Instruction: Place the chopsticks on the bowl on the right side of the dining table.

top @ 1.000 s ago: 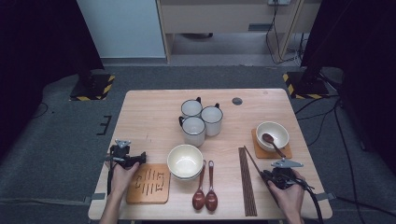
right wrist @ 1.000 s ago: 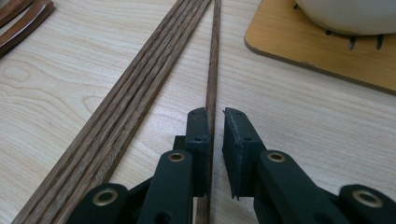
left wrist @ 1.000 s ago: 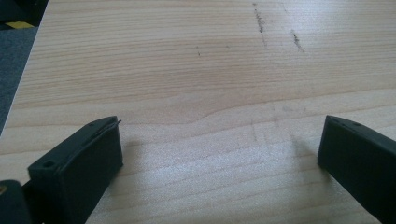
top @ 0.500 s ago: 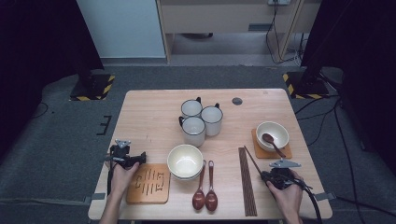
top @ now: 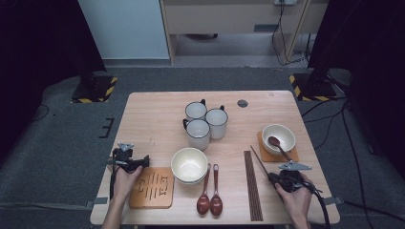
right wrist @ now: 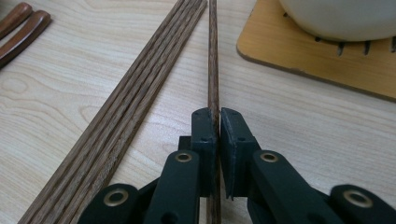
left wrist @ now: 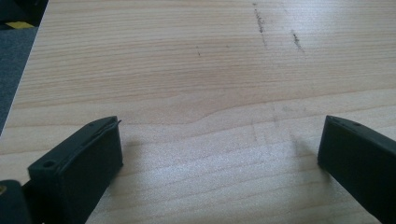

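While the right gripper [right wrist: 218,122] pinches one chopstick [right wrist: 213,56], the left gripper [left wrist: 219,154] gapes wide over bare table [left wrist: 187,70].
Chopstick's long axis runs near-right to far-left — angled off the straight near-to-far bundle [top: 252,186].

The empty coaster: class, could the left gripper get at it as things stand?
Probably yes. The left gripper stands open over bare table, beside the coaster, nothing between them. The bowl only borders its far corner.

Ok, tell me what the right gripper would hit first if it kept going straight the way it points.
The right gripper, shut on a single chopstick, points along it; ahead looks like bare table, with the coaster just beside the line. Depth is unclear.
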`<state>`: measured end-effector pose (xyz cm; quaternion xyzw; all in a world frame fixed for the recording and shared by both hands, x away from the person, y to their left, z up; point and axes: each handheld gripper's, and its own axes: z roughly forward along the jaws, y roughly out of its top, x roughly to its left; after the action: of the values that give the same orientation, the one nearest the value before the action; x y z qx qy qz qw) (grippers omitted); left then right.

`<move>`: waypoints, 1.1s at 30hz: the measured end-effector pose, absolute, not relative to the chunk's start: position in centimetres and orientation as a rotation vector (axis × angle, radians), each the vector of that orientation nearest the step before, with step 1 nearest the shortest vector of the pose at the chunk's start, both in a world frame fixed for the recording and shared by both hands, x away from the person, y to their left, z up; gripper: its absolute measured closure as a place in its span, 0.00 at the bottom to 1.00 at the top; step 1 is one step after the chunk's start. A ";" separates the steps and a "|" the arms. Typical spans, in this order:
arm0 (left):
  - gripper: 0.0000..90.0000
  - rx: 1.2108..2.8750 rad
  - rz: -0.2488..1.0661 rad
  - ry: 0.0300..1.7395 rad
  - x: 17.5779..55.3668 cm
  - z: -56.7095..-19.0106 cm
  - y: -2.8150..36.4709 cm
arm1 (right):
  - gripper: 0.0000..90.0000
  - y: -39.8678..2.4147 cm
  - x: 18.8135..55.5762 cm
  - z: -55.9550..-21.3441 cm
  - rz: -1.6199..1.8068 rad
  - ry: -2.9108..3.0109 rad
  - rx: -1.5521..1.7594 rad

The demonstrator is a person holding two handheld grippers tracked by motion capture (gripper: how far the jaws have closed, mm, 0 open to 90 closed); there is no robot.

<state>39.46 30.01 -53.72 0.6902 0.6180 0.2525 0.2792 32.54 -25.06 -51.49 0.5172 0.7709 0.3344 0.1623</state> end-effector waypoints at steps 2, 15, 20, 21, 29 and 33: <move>0.00 1.851 0.677 1.658 39.5 -53.7 30.0 | 0.94 -25.1 32.5 -51.3 0.969 2.185 1.484; 0.00 1.852 0.677 1.658 39.5 -53.7 30.0 | 0.94 -26.0 32.4 -49.8 1.061 2.138 1.438; 0.00 1.852 0.677 1.658 39.5 -53.7 30.0 | 0.94 -26.2 32.3 -49.2 1.096 2.120 1.423; 0.00 1.852 0.677 1.658 39.5 -53.7 30.0 | 0.94 -26.2 32.3 -49.0 1.107 2.112 1.421; 0.00 1.852 0.677 1.658 39.5 -53.7 30.0 | 0.94 -26.1 32.0 -48.2 1.159 2.096 1.395; 0.00 1.851 0.677 1.658 39.5 -53.7 30.0 | 0.94 -26.1 31.9 -47.7 1.177 2.088 1.373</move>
<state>39.46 30.01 -53.72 0.6902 0.6180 0.2525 0.2792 31.91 -26.08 -47.66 0.4881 0.7424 0.4183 0.1885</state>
